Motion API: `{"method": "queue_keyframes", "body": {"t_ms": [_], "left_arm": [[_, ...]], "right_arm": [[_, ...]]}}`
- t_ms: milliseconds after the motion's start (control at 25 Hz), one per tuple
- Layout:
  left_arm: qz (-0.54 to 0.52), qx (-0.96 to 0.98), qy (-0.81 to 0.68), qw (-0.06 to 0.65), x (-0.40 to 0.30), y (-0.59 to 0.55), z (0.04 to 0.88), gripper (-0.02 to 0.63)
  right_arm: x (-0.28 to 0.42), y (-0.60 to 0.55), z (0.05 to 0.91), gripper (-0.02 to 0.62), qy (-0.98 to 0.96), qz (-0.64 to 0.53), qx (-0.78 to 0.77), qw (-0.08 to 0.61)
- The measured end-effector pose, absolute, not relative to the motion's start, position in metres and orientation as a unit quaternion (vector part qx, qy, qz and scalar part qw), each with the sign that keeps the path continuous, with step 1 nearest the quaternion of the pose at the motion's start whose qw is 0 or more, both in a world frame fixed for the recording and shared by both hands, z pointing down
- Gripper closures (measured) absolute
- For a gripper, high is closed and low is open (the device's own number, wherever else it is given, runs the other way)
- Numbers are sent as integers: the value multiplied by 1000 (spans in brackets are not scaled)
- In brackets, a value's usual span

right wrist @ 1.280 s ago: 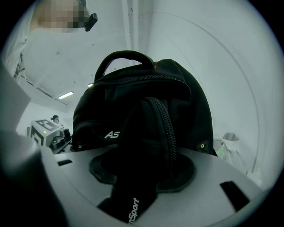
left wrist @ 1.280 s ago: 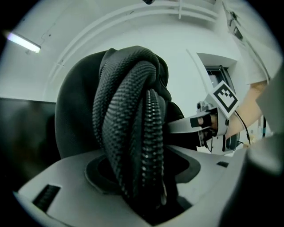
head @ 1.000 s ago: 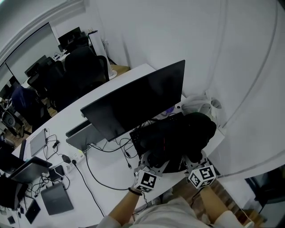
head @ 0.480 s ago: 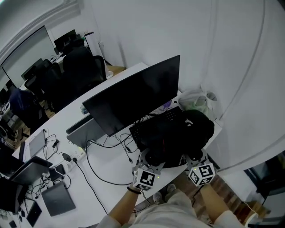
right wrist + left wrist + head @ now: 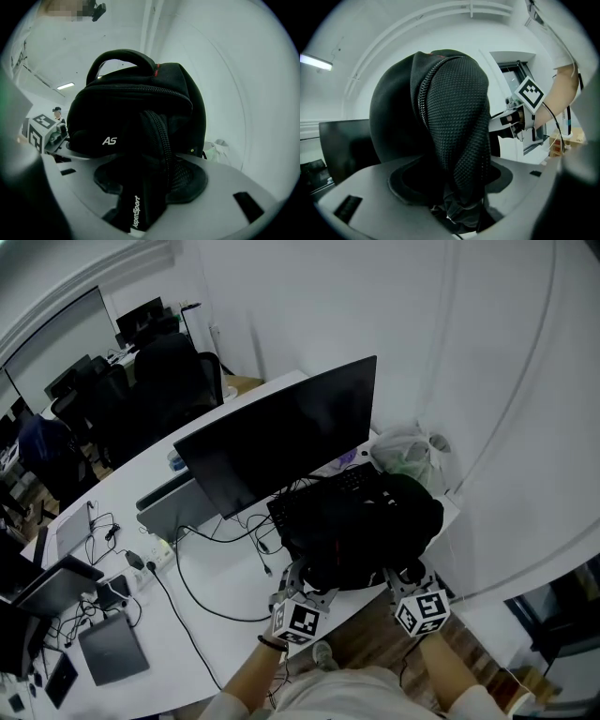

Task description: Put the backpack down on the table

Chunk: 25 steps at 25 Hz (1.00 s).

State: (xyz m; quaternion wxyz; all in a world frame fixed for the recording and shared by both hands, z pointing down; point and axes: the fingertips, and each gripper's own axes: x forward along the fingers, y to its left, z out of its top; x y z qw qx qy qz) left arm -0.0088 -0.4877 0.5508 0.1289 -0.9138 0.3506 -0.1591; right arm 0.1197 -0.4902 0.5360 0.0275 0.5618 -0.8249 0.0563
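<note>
Release: opening both tongs just now, left gripper [image 5: 311, 579] and right gripper [image 5: 403, 576] standing wide with loose backpack [image 5: 361, 526] fabric hanging between the jaws, unpinched. Lying on the near corner of the table [image 5: 230, 568], partly over a keyboard [image 5: 354, 480], so finishing up. Crowding close: monitor [image 5: 281, 442] behind, plastic bag [image 5: 405, 451] just beside, cables [image 5: 187, 592] trailing left.

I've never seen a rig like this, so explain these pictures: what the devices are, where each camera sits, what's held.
A person holds a two-finger gripper in each hand. One camera on the head looks down; one rides on each gripper, looking along its fingers. The table bears a monitor, cables and a black backpack at its near corner. The left gripper and right gripper are at the backpack's near side. In each gripper view backpack fabric lies between the fingers, which have just been opening, so it looks let go rather than clamped.
</note>
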Motion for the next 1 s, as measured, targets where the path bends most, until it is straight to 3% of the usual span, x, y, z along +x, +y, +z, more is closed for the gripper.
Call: {"method": "queue_keyframes", "body": {"t_ms": [440, 720, 920, 1000], "left_arm": [[-195, -868, 443, 114, -58, -428, 568, 334], [-162, -848, 491, 113, -55, -352, 548, 336], [-123, -834, 526, 113, -56, -289, 525, 384], [-110, -827, 540, 108, -59, -263, 521, 427]], "right_arm": [[144, -421, 538, 399, -834, 62, 549, 18], [158, -344, 529, 399, -843, 58, 535, 3], [174, -281, 514, 403, -844, 51, 533, -23], [182, -256, 510, 438, -843, 49, 535, -33]]}}
